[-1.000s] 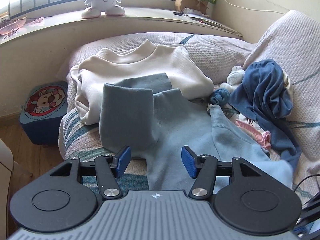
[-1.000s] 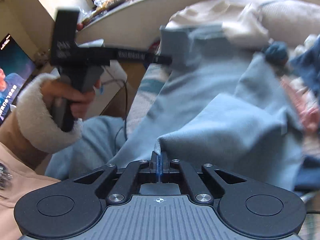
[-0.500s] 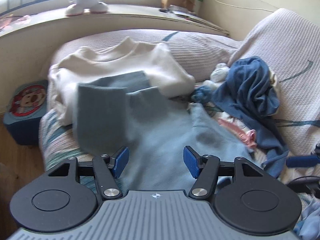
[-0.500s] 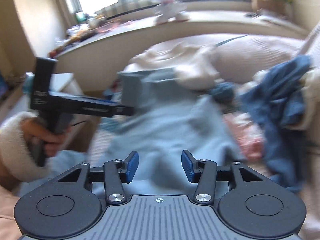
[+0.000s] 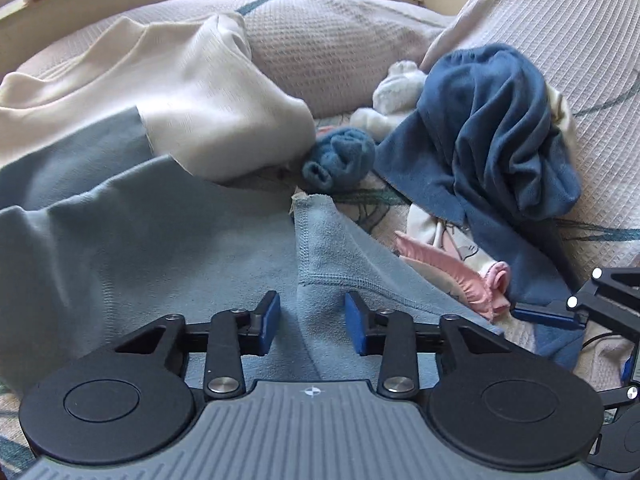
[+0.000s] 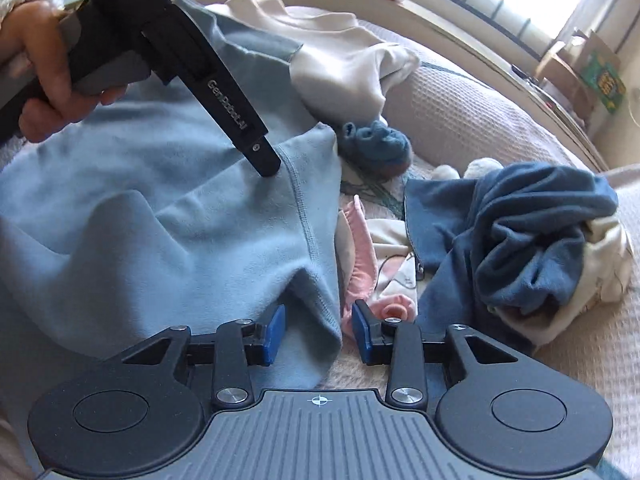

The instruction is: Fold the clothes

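Note:
A light blue sweatshirt (image 5: 168,248) lies spread on the bed, one sleeve folded across it. My left gripper (image 5: 313,322) hovers low over its stitched seam. Its jaws are closing with a ridge of the blue cloth between the pads, which do not press on it. From the right wrist view, the left gripper's tip (image 6: 264,160) meets the sweatshirt (image 6: 180,220) near that seam. My right gripper (image 6: 318,332) straddles the garment's right edge. Its jaws are closing too, with the fold between them and a gap at the right pad. It also shows at the right edge (image 5: 552,314).
A cream sweater (image 5: 192,92) lies behind the blue one. A rolled blue sock (image 5: 340,160), a pink-trimmed garment (image 5: 452,272) and a crumpled dark blue garment (image 5: 500,132) are heaped to the right. A curved sill (image 6: 460,36) with a cardboard box (image 6: 580,68) runs behind the bed.
Both grippers dropped closer to the light blue sweatshirt. The right one let go of the cloth it was shut on and opened. The left view slid right and its jaws narrowed.

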Demonstrator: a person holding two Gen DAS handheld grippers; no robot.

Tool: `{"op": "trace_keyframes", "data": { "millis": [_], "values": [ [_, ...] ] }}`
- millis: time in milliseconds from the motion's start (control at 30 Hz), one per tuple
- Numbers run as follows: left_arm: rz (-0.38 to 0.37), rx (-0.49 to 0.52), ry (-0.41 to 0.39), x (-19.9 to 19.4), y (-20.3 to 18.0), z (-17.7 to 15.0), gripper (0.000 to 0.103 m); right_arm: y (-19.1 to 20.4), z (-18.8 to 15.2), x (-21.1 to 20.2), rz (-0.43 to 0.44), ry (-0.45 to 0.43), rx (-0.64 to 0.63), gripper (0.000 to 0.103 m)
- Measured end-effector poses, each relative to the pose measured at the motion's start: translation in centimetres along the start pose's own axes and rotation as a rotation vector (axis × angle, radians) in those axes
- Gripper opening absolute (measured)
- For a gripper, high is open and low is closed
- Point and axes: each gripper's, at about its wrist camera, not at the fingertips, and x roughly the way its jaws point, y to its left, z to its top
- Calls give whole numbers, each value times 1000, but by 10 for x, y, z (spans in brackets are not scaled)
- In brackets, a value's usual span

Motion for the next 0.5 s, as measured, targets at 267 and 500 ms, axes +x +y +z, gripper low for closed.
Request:
{"op": "trace_keyframes", "data": {
  "millis": [267, 500],
  "values": [
    [-70, 4, -41, 5, -1, 15, 11, 6, 18, 20, 58, -26, -49, 12],
    [-140, 76, -194, 7, -25, 65, 14, -72, 4, -8, -61, -134, 513, 7]
  ]
}}
